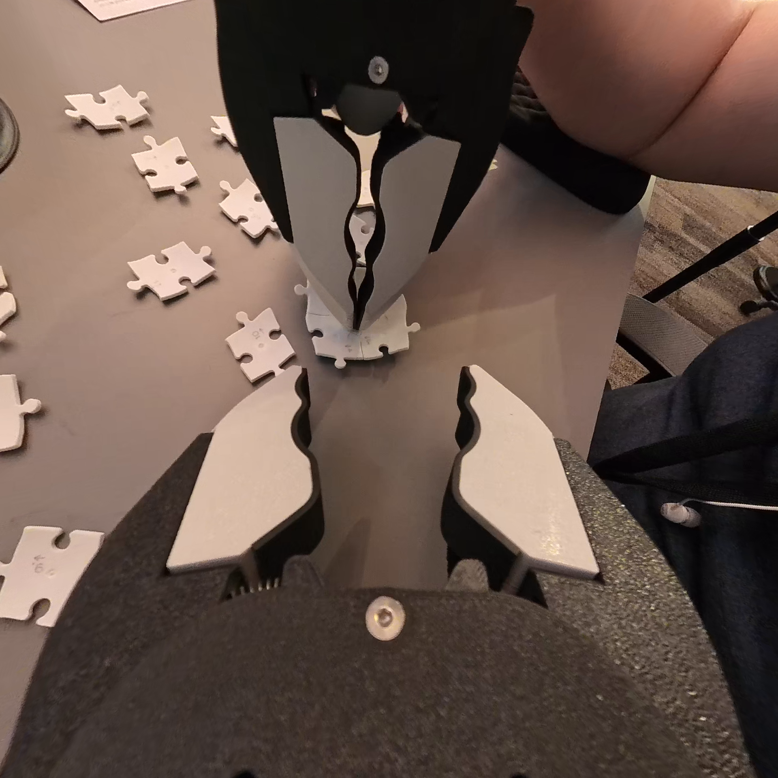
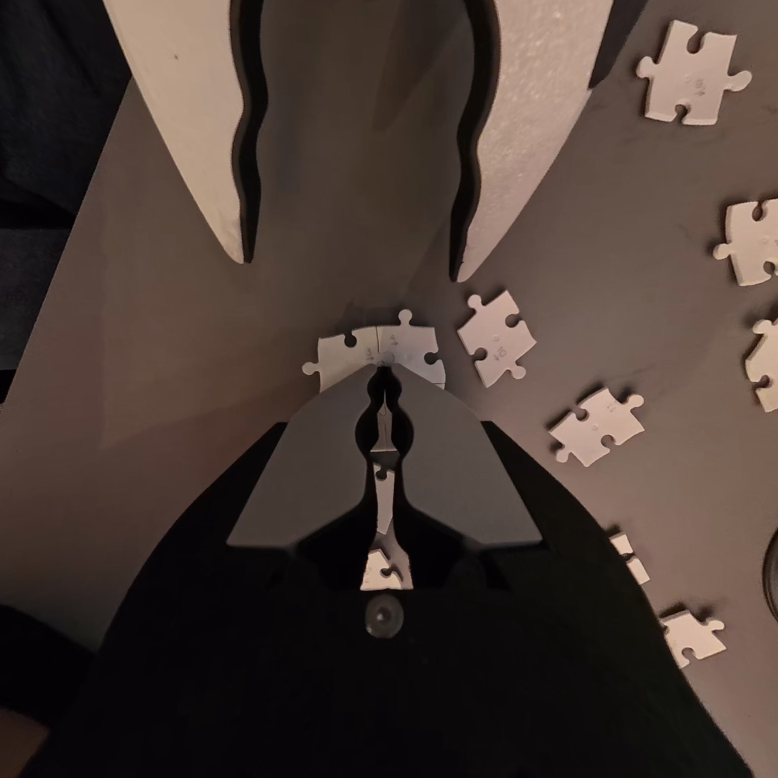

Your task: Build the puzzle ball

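On the left part of the grey desk point(image 1: 484, 294), seen from the left wrist view, many loose white puzzle pieces point(image 1: 166, 170) lie flat and apart from each other. One single piece point(image 1: 260, 343) lies just beside the joined cluster of pieces point(image 1: 362, 339), on its left. This cluster, a small curved fan of several connected pieces, rests on the desk in the middle. The right hand-held gripper point(image 1: 357, 326) comes down from above, its two fingers pressed together, and its tips touch the centre of the cluster; I cannot tell if it pinches a piece. The left hand-held gripper point(image 1: 384, 370) is near the cluster, released, with fingers wide apart and nothing between them. At the right edge a person's arm point(image 1: 652, 80) is visible.
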{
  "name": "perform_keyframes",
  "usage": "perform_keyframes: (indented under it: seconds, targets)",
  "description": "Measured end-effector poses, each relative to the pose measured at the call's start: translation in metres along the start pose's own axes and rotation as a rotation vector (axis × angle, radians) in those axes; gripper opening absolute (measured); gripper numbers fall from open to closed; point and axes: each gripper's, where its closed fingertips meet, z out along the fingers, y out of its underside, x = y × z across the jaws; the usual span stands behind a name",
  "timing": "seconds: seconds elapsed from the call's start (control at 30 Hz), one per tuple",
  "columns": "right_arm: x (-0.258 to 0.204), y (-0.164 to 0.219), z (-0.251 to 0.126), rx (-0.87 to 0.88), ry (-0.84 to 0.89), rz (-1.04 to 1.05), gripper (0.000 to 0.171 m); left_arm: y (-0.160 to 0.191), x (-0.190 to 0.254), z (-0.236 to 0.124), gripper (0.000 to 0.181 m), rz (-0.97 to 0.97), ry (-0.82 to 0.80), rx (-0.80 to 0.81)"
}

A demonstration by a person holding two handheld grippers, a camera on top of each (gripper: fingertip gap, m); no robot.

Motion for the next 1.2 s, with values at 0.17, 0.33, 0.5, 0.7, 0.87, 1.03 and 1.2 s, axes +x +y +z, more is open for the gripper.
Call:
perform_keyframes:
  seconds: [0.17, 0.33, 0.5, 0.7, 0.87, 1.03, 1.2]
  targets:
    - [0.0, -0.001, 0.0, 0.0, 0.007, 0.013, 0.002, -0.001, 0.001, 0.0, 0.068, 0.005, -0.002, -0.007]
    - [-0.001, -0.011, -0.017, 0.087, 0.0, 0.018, 0.001, -0.002, 0.003, 0.0, 0.068, 0.006, -0.006, -0.014]
    - [0.004, 0.014, -0.033, 0.033, 0.028, 0.061, 0.001, 0.003, 0.002, 0.0, 0.068, -0.002, -0.013, -0.036]
    - [-0.001, 0.022, -0.019, -0.039, 0.004, 0.037, 0.001, 0.006, 0.003, 0.002, 0.069, -0.011, -0.016, -0.054]
    - [0.016, 0.021, -0.024, 0.008, 0.076, 0.056, 0.001, 0.007, 0.001, 0.002, 0.069, -0.023, -0.018, -0.051]
    - [0.032, 0.022, -0.022, 0.008, 0.168, 0.021, 0.001, 0.01, 0.003, 0.003, 0.069, -0.025, -0.014, -0.056]
    - [0.042, 0.016, -0.024, 0.05, 0.222, 0.012, 0.001, 0.01, 0.002, 0.004, 0.069, -0.026, -0.016, -0.052]
